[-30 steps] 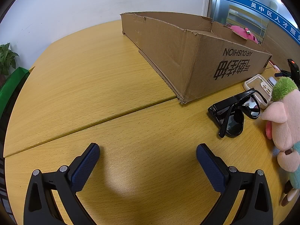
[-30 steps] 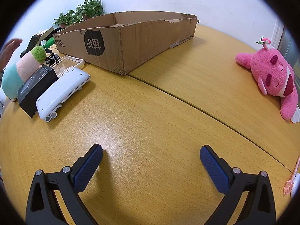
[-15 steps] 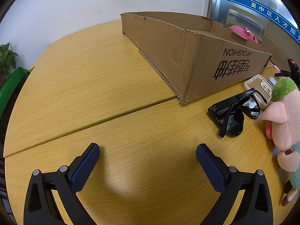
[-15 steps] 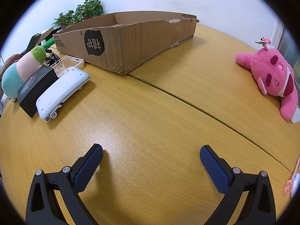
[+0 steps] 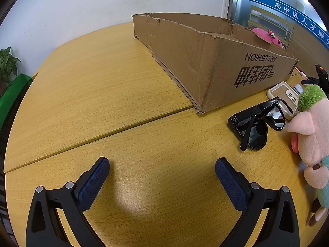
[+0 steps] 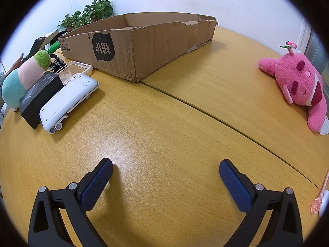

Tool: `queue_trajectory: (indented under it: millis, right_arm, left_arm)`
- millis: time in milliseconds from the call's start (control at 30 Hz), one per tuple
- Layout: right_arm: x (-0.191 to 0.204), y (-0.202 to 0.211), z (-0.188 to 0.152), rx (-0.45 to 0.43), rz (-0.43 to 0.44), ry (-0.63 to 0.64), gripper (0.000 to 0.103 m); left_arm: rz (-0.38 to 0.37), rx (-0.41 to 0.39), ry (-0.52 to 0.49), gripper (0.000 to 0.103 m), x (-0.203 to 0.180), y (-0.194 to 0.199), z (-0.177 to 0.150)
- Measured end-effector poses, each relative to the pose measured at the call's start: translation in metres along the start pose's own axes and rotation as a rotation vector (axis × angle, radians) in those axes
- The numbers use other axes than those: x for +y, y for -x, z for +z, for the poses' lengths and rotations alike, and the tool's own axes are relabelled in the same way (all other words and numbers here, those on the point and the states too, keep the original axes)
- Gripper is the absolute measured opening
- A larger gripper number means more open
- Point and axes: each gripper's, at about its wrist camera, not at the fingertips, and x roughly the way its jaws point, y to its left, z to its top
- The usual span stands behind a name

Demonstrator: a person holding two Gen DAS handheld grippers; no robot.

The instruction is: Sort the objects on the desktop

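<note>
A long cardboard box [image 5: 205,61] lies on the wooden table; it also shows in the right wrist view [image 6: 144,45]. Black sunglasses [image 5: 257,123] lie right of my open, empty left gripper [image 5: 162,164], beside a plush with green hair [image 5: 310,127]. In the right wrist view, my open, empty right gripper [image 6: 165,166] hovers over bare table. To its left lie a white device [image 6: 67,100], a black box [image 6: 39,96], a clear phone case [image 6: 76,68] and the same plush [image 6: 24,76]. A pink plush [image 6: 300,82] lies at the right.
A seam [image 6: 226,123] crosses the table between both grippers and the box. Potted plants [image 6: 88,14] stand behind the box. A pink and white small item [image 6: 320,201] lies at the right edge. A green object [image 5: 12,94] sits beyond the table's left edge.
A hand seen at the far left of the right wrist view a second ago has pulled mostly out of sight. Both grippers stay still and open.
</note>
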Motion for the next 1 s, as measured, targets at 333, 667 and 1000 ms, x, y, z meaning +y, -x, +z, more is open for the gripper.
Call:
queue_trajectory:
  millis: [333, 667, 1000]
  right_arm:
    - [0.0, -0.001, 0.0, 0.0, 0.0, 0.0, 0.103]
    - [0.0, -0.001, 0.0, 0.0, 0.0, 0.0, 0.103]
    - [0.001, -0.01, 0.003, -0.001, -0.055, -0.073, 0.103]
  left_arm:
    - [0.016, -0.001, 0.021, 0.103, -0.01, 0.0, -0.003]
    - [0.021, -0.002, 0.029, 0.103, -0.01, -0.01, -0.005]
    - [0.074, -0.004, 0.083, 0.103, -0.014, -0.006, -0.008]
